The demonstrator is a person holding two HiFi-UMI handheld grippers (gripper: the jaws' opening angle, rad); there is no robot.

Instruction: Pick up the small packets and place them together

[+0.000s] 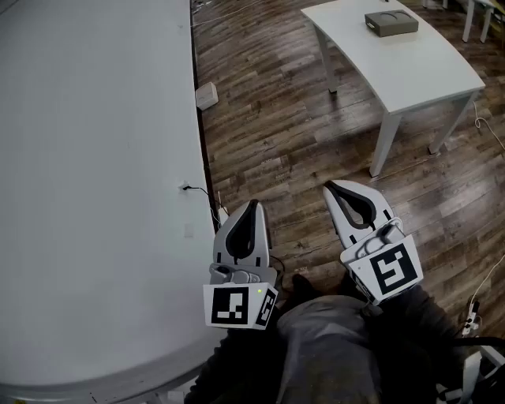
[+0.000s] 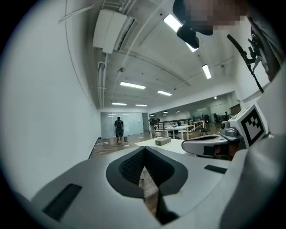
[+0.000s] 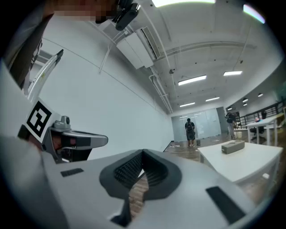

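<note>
Your left gripper (image 1: pixel 253 205), lower centre of frame: jaws closed tip to tip, empty. Your right gripper (image 1: pixel 330 188), just right of it: likewise closed on nothing. Both over wooden floor (image 1: pixel 276 134), beside white table (image 1: pixel 95 158) filling left. No view shows packets.

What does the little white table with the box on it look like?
The white table has a smooth flat top with one gently curved edge and slim white legs. It stands upright on the brown wooden floor, at the head view's upper right. A flat grey box lies near its far end. Nothing else rests on it.
</note>
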